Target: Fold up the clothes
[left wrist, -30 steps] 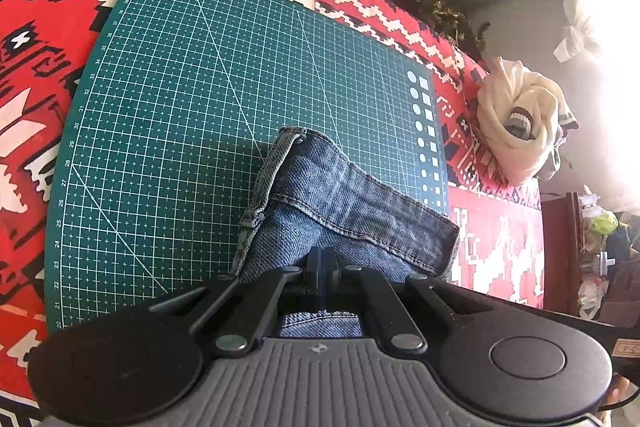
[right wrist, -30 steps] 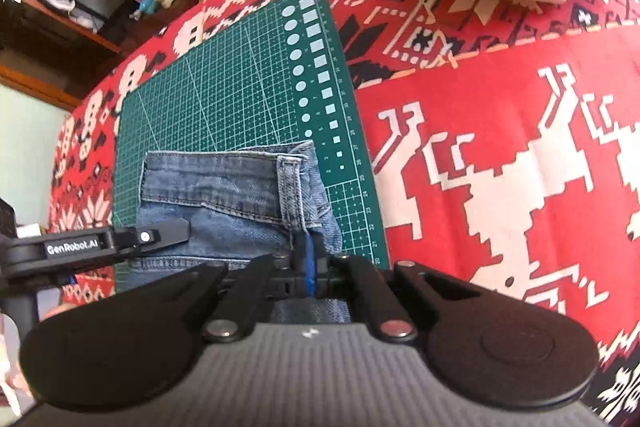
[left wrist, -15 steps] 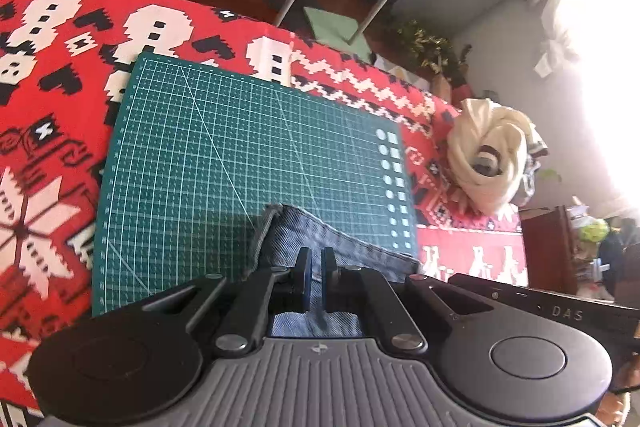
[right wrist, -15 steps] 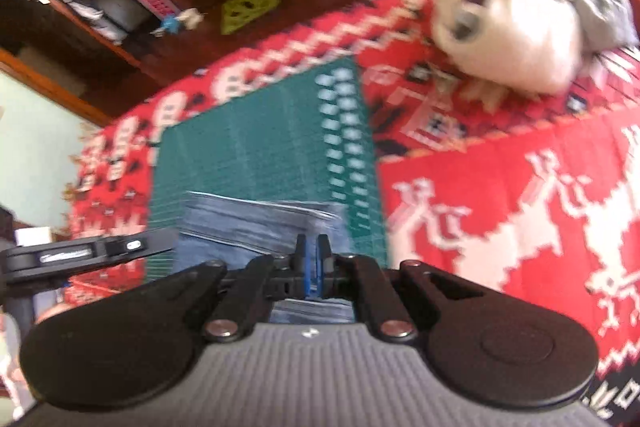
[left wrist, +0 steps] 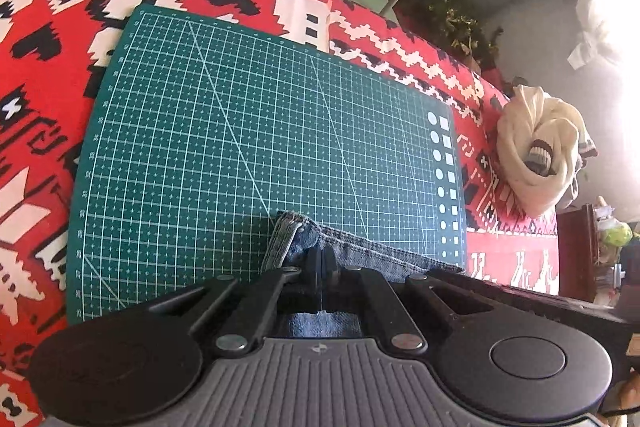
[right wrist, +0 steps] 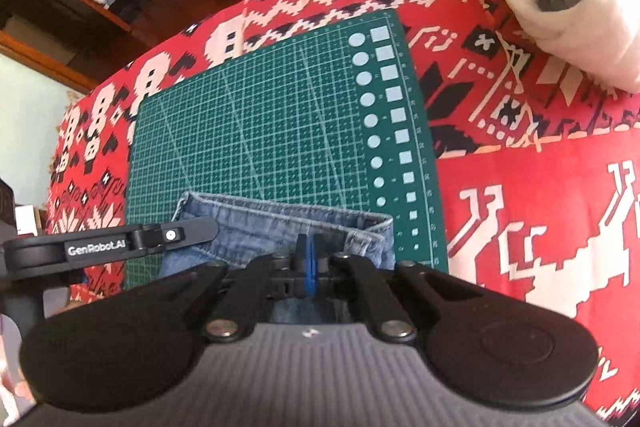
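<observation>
Bright daylight glares from the right; fisheye bends the edges.

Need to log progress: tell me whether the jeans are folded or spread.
Folded. The jeans lie as a compact doubled bundle at the mat's near edge, hem layers stacked.

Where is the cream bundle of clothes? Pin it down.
The cream bundle lies on the red patterned blanket beyond the green cutting mat's right edge, at the far right in both wrist views.
</observation>
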{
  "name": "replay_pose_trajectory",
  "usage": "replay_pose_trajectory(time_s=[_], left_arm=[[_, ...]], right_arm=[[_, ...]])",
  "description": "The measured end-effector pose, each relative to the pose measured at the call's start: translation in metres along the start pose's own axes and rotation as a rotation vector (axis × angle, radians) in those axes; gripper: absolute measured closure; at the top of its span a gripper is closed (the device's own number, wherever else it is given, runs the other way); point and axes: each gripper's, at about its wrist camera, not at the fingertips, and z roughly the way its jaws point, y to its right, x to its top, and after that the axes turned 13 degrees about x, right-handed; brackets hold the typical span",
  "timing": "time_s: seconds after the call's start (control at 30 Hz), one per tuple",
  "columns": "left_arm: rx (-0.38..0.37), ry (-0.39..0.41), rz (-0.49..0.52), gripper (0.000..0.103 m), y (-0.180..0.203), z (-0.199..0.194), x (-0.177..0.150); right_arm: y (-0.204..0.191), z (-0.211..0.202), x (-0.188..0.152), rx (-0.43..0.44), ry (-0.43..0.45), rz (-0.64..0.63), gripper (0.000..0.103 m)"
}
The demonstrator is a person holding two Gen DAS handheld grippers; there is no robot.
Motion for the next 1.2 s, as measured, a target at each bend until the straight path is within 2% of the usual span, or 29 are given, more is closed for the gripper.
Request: replay_pose_trajectory(time_s=[0.17, 0.27, 0.43, 0.57, 0.7, 0.87, 0.93, 1.07, 1.2], left_arm=[[-0.026, 0.025, 0.027, 0.100, 0.005, -0.017, -0.005], [-0.042, 0.040, 0.043, 0.100, 0.009, -0.028, -0.007], [-0.069, 0.065, 0.071, 0.100, 0.014, -0.047, -0.012], [-0.060, 0.050, 0.083, 0.100, 0.013, -0.048, -0.023], [-0.043, 0.038, 0.078, 0.100, 0.006, -0.050, -0.032], [-0.085, 0.044, 0.072, 0.100, -0.007, -0.067, -0.045], [-0.075, 0.041, 0.088, 0.100, -0.007, -0.067, -0.052], [-0.026, 0.016, 0.109, 0.100, -0.009, -0.055, -0.063], [-0.033, -0.030, 0.075, 0.100, -0.017, -0.036, -0.066]], right_arm=[[0.007, 0.004, 0.004, 0.002, 0.025, 0.020, 0.103], [0.006, -0.002, 0.010, -0.031, 0.039, 0.020, 0.103], [0.003, -0.039, 0.011, -0.005, 0.087, 0.003, 0.100], [0.001, -0.047, 0.002, -0.028, 0.053, -0.032, 0.100], [0.012, -0.034, -0.006, -0.075, 0.014, -0.020, 0.100], [0.020, -0.034, -0.007, -0.075, 0.011, 0.001, 0.099], [0.013, -0.043, -0.008, -0.093, 0.020, -0.018, 0.099], [-0.005, -0.058, -0.019, -0.011, 0.035, -0.033, 0.099], [-0.025, -0.049, -0.035, 0.061, -0.016, -0.064, 0.099]])
